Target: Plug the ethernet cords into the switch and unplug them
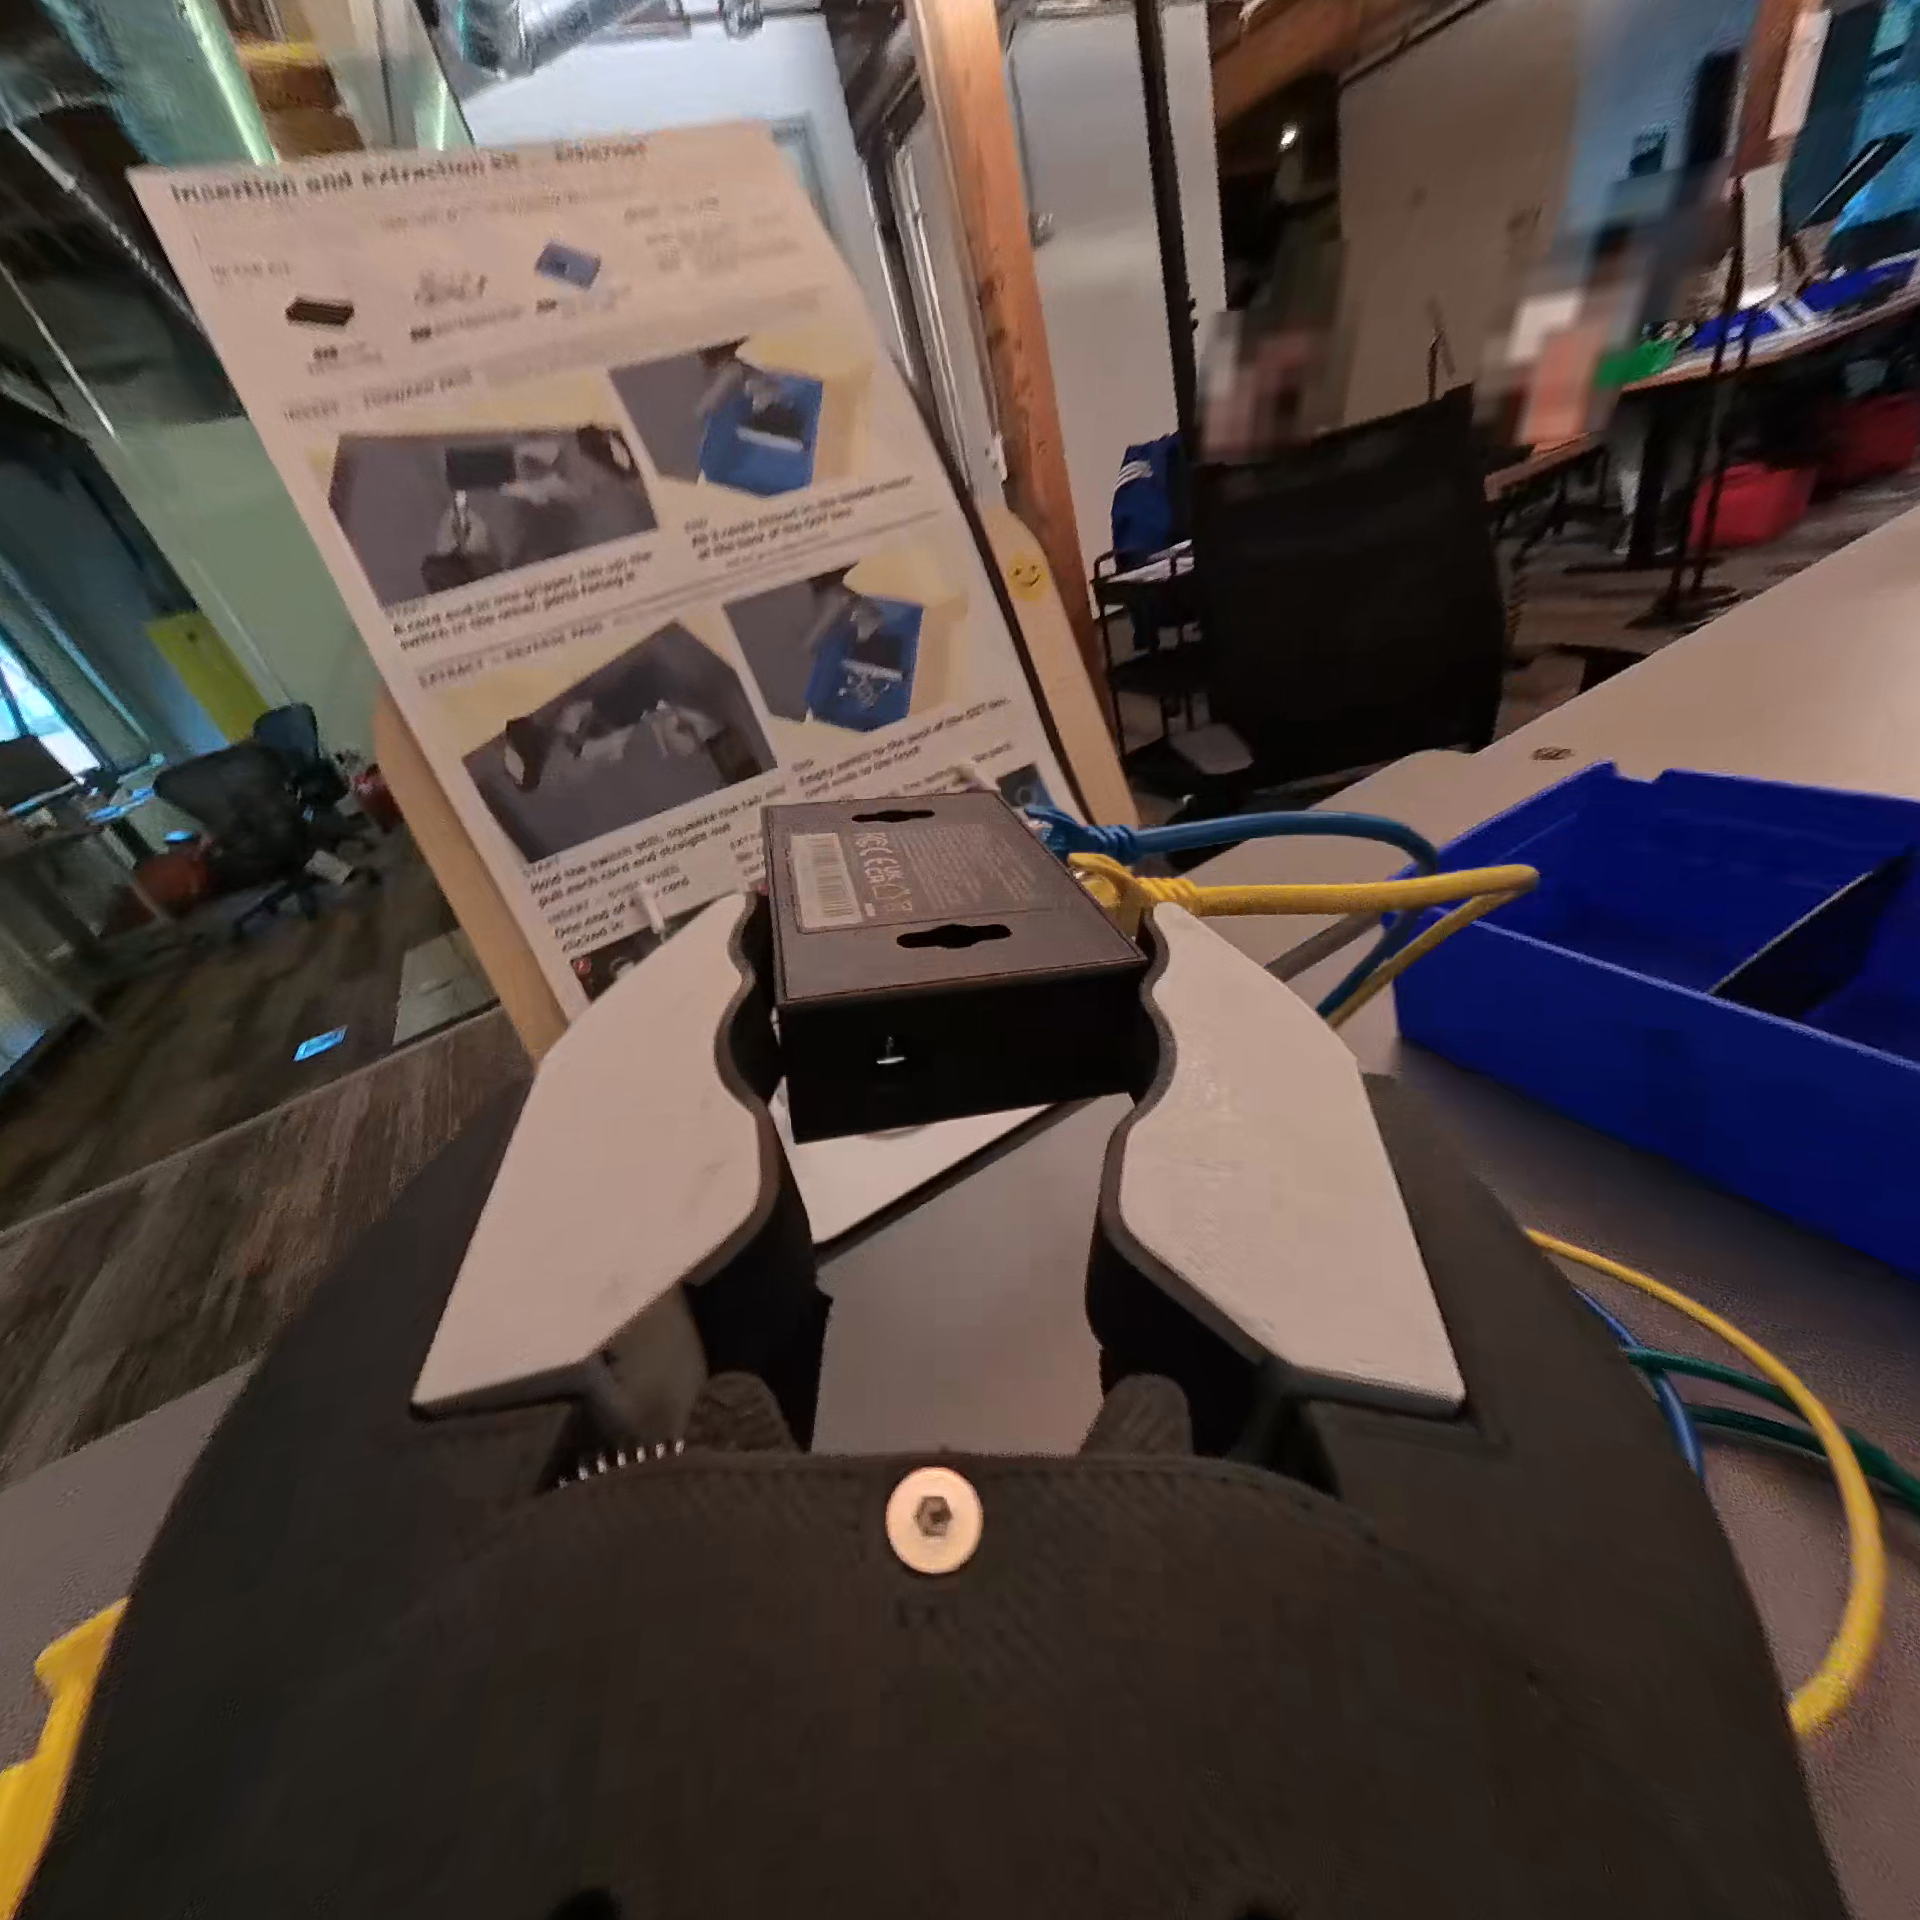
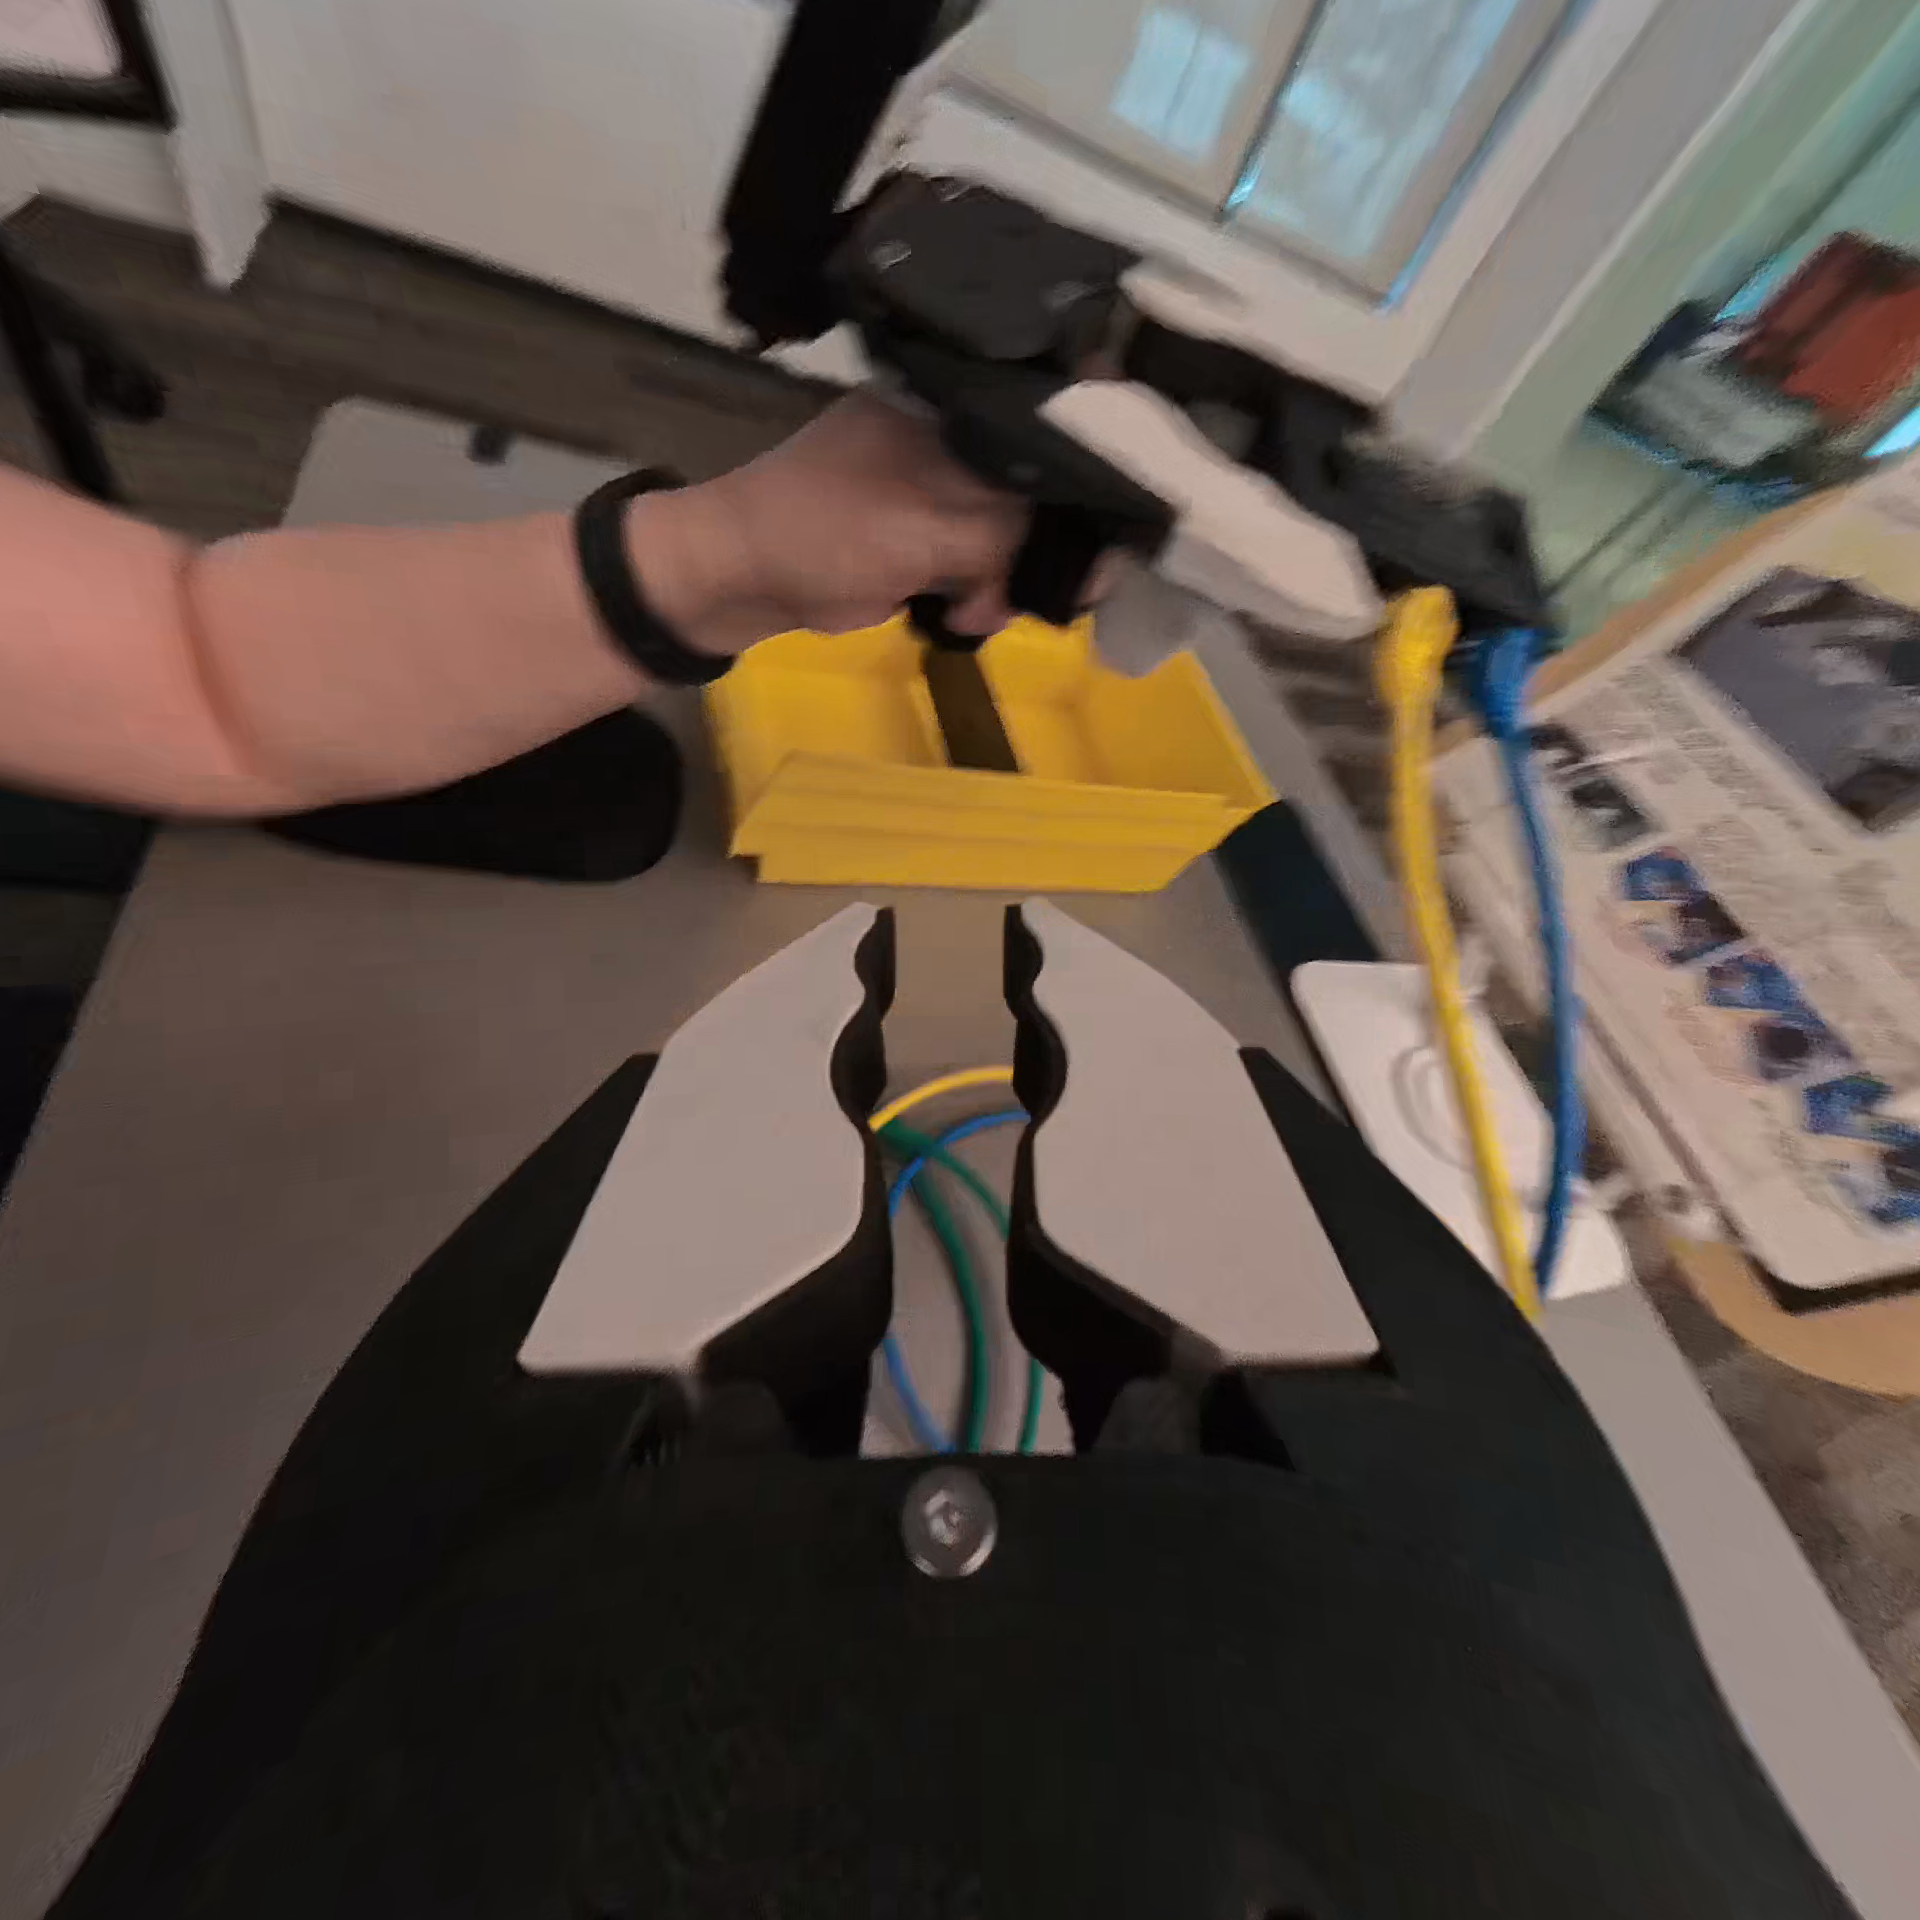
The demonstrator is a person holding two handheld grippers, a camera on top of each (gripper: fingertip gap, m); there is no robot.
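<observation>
My left gripper [image 1: 951, 935] is shut on a black ethernet switch [image 1: 940, 935] and holds it above the table, underside up. A yellow cord [image 1: 1299, 896] and a blue cord [image 1: 1247, 831] are plugged into the switch's right side and trail off to the right. In the right wrist view the left gripper [image 2: 1278, 540] shows farther off in a person's hand [image 2: 831, 530], with the yellow cord [image 2: 1444, 935] and blue cord [image 2: 1548, 935] hanging from the switch [image 2: 1455, 530]. My right gripper [image 2: 948, 935] is open and empty above the table, over loops of yellow, blue and green cord [image 2: 966, 1247].
A blue bin [image 1: 1662, 987] with a divider stands to the right of the switch. A yellow bin [image 2: 987, 769] sits ahead of my right gripper. An instruction poster [image 1: 623, 520] leans behind the table. Loose cords [image 1: 1766, 1434] lie on the grey table [image 2: 312, 1143].
</observation>
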